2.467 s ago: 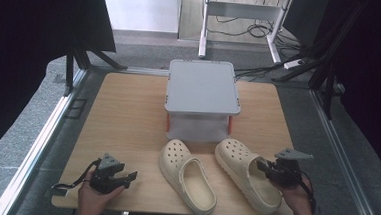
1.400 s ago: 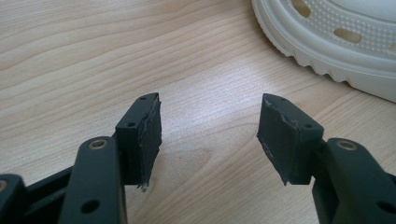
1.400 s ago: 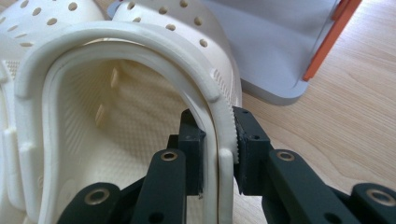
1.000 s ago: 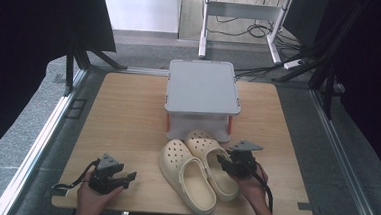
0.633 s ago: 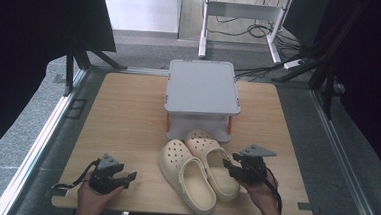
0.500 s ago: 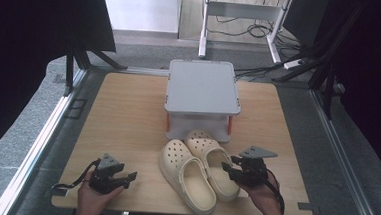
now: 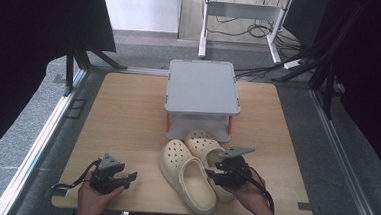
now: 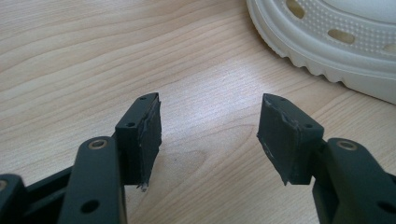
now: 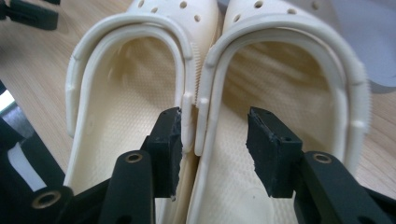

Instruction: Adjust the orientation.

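Cream clogs [image 7: 194,175] lie side by side near the tabletop's [image 7: 128,113] front edge; right gripper [image 9: 214,140] jaws apart astride their touching rims, left gripper [image 8: 210,135] jaws apart over bare wood

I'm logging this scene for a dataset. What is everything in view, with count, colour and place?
Clogs: two, cream, side by side at the table's near middle.
Stand: one, grey top, orange legs, behind the clogs.
Table: one, light wood.
Desk frame: one, white, on the floor beyond.
Left gripper: black, open, near left on the table.
Right gripper: black, open, jaws astride the clogs' adjoining side walls.
Hands: two, at the near edge.
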Action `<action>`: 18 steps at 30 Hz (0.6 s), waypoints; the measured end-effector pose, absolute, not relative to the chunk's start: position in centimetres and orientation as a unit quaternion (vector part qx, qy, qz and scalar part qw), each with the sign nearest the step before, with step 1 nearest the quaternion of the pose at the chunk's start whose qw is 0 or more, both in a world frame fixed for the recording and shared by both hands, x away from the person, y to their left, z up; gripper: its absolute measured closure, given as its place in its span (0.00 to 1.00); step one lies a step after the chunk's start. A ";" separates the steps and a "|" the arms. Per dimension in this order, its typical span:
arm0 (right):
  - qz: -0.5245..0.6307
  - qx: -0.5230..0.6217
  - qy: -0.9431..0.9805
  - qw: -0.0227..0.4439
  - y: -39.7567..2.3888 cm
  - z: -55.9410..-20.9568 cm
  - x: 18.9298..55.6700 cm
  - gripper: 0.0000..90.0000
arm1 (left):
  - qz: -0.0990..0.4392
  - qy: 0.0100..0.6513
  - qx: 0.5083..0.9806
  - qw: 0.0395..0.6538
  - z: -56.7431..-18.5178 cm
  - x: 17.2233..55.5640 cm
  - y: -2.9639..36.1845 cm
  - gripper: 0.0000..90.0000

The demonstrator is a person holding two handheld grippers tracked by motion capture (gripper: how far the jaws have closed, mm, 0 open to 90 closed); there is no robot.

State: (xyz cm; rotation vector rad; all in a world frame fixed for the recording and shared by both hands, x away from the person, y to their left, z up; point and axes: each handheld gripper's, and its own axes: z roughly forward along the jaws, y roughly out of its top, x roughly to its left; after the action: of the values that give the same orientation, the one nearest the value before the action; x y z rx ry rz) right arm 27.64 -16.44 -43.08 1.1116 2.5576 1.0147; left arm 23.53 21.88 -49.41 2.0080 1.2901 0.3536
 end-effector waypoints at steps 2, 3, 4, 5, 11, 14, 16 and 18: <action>0.336 0.373 0.861 0.083 -16.2 -43.2 27.8 0.60 | 0.137 0.500 0.777 0.357 -49.4 23.5 21.9 0.45; 0.335 0.373 0.861 0.082 -16.1 -43.3 27.8 0.60 | 0.137 0.500 0.777 0.357 -49.4 23.5 21.9 0.45; 0.335 0.373 0.862 0.079 -16.1 -43.3 27.9 0.60 | 0.137 0.500 0.777 0.357 -49.4 23.6 22.0 0.45; 0.335 0.373 0.862 0.076 -16.0 -43.3 28.0 0.60 | 0.137 0.500 0.777 0.357 -49.4 23.6 22.0 0.45; 0.318 0.372 0.870 0.063 -15.2 -42.9 28.3 0.57 | 0.136 0.501 0.777 0.357 -49.5 23.6 21.9 0.45; 0.298 0.371 0.877 0.060 -14.3 -42.8 28.7 0.56 | 0.137 0.501 0.776 0.358 -49.4 23.5 21.9 0.45; 0.286 0.372 0.881 0.062 -13.6 -43.0 29.1 0.55 | 0.138 0.501 0.776 0.358 -49.4 23.5 21.9 0.45; 0.276 0.372 0.884 0.062 -13.2 -43.2 29.4 0.55 | 0.138 0.500 0.776 0.358 -49.5 23.6 21.9 0.45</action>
State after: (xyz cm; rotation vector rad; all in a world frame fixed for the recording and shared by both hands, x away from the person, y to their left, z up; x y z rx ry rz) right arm 29.40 -13.16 -43.18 1.1249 2.6717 0.8349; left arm 23.56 21.93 -49.45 2.0040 1.2911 0.3551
